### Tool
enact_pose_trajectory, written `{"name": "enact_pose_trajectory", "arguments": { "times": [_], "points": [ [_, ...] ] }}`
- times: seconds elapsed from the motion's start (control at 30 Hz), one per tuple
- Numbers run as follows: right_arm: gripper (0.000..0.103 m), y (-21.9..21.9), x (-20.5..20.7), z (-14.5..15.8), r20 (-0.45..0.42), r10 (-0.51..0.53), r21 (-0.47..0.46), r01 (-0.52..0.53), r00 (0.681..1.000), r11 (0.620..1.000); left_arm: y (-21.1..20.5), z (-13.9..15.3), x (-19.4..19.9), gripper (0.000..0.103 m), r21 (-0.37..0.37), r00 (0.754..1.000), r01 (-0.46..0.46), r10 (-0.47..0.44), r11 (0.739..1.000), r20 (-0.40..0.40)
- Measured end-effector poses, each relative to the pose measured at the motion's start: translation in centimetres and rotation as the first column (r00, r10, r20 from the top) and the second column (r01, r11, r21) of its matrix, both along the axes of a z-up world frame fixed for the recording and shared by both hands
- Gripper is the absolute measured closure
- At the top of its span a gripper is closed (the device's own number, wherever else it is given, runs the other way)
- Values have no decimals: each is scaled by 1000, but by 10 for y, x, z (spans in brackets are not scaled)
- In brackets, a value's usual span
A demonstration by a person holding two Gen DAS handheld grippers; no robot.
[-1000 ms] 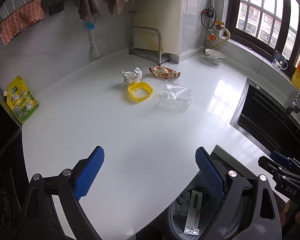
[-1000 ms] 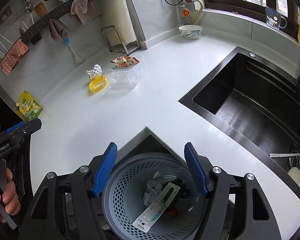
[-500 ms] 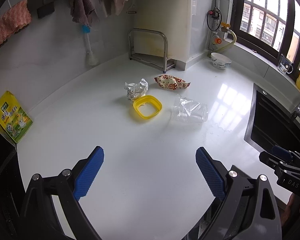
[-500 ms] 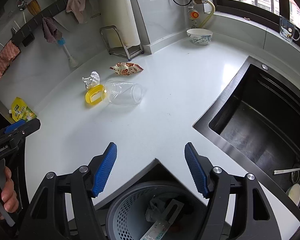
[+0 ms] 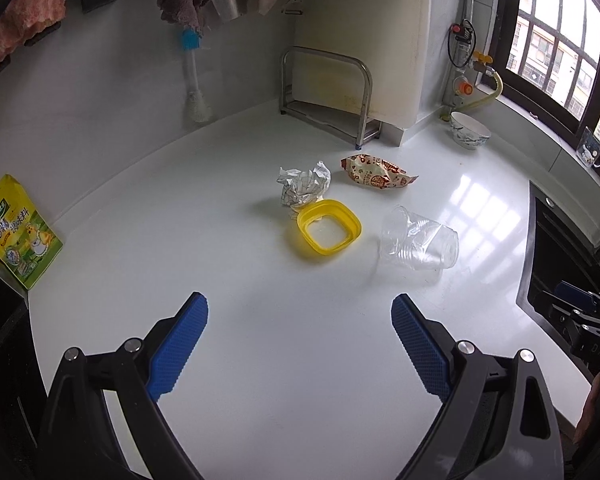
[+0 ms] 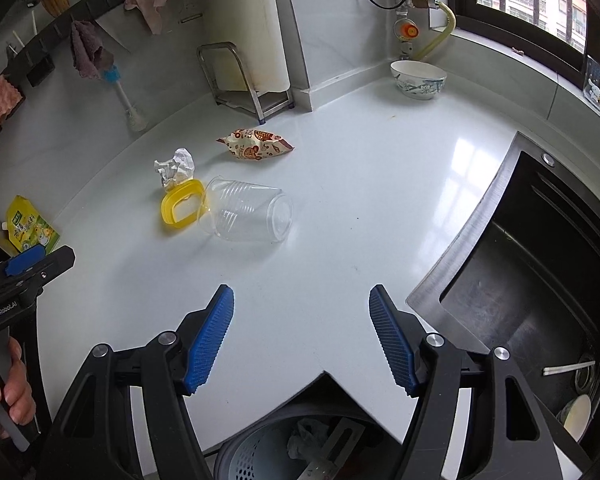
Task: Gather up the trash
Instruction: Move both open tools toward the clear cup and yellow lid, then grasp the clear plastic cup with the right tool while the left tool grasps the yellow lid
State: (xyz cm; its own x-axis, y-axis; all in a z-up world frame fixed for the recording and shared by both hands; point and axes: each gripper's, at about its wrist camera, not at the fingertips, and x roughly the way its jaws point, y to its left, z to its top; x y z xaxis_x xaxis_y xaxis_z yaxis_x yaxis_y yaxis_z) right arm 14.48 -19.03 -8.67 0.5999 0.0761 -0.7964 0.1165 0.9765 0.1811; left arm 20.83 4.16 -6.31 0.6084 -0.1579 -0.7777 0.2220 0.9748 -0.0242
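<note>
White kitchen counter [image 5: 220,240], clear plastic cup [image 5: 419,239] on its side, yellow lid [image 5: 329,227] just beside it, crumpled paper [image 5: 303,185] beyond the lid, left gripper [image 5: 300,336] and right gripper [image 6: 301,334] both wide open, holding nothing.

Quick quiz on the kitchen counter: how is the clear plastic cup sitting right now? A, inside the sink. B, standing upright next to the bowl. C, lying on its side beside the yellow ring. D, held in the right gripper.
C: the clear plastic cup lies tipped on its side on the white counter, right beside the yellow ring, far from the bowl and outside the sink.
</note>
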Motion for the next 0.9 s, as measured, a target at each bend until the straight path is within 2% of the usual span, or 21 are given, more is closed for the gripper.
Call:
{"name": "enact_pose_trajectory", "arguments": {
  "times": [0.17, 0.3, 0.4, 0.43, 0.6, 0.77, 0.9],
  "points": [
    [36, -7, 12, -3, 2, 117, -5, -117, 993, 993, 0, 1, -7, 12, -30, 995, -102, 102, 994, 0],
    [36, -9, 26, -6, -4, 270, -23, -270, 963, 963, -5, 1, -19, 12, -37, 975, -223, 223, 974, -3],
    [34, -9, 38, -7, 10, 401, -45, -400, 916, 915, -10, 1, -31, 11, -51, 953, -303, 304, 952, -4],
    [31, -9, 44, -8, 12, 434, -54, -433, 901, 900, -13, 0, -34, 11, -46, 944, -329, 329, 943, -4],
    [31, -3, 77, -18, 7, 578, -66, -577, 816, 814, -15, -7, -39, 11, -32, 906, -423, 422, 906, -21],
    [27, 12, 104, -31, 17, 667, -112, -661, 745, 742, -18, -20, -29, 10, -6, 907, -421, 421, 907, -12],
    [27, 24, 120, -41, 18, 709, -164, -698, 705, 697, -20, -36, -13, 10, -33, 915, -404, 404, 914, -20]
  ]
}}
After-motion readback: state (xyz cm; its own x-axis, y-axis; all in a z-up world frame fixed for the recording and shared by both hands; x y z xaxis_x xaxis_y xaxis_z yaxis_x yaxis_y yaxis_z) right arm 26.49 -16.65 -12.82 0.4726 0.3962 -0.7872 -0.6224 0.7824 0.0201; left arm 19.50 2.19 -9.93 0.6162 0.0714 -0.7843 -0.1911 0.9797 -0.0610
